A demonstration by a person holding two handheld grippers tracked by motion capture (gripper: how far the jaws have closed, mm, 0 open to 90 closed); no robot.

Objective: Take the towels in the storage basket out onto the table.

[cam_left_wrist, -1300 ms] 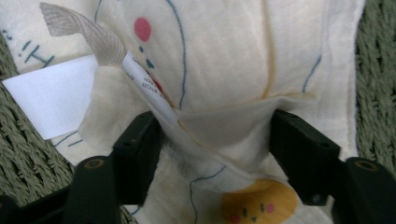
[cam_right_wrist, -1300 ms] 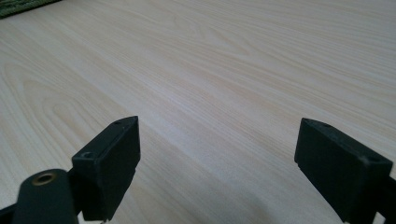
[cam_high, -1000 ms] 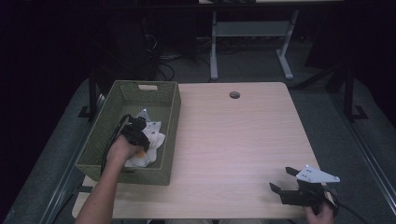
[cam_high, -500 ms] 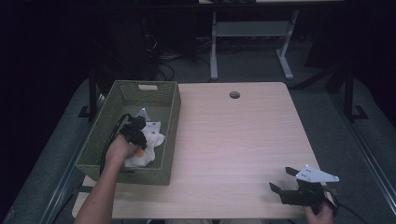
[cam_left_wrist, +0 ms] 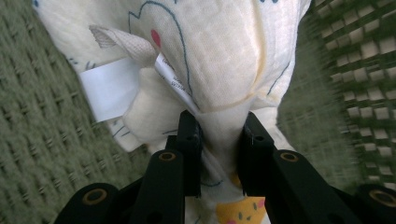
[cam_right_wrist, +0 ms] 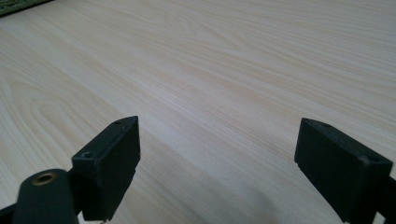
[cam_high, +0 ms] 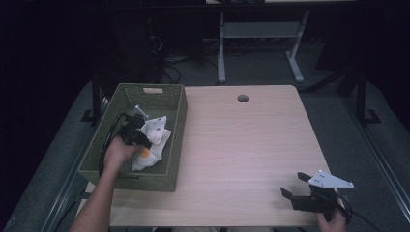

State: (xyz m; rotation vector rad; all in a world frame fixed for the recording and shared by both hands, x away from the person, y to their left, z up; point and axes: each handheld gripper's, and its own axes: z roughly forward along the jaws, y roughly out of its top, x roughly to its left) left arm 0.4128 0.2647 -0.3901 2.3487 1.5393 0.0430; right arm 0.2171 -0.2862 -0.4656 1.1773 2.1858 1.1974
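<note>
A pale wood-grain desk (cam_high: 251, 145) with one round cable hole (cam_high: 242, 98) stands in a dark room. One green woven rectangular basket (cam_high: 171, 145) sits at its left edge. Inside, the left hand-held gripper (cam_left_wrist: 219, 135) pinches one cream printed cloth (cam_high: 153, 137), bunched lengthwise along the basket. The right hand-held gripper (cam_high: 294, 186) rests spread wide near the desk's front right corner.

A dim lab or office: desk (cam_high: 251, 140), floor cables (cam_high: 167, 58), table frame (cam_high: 261, 29).

Left hand-held gripper (cam_left_wrist: 219, 140) clamped; right hand-held gripper (cam_right_wrist: 217, 163) spread wide.
</note>
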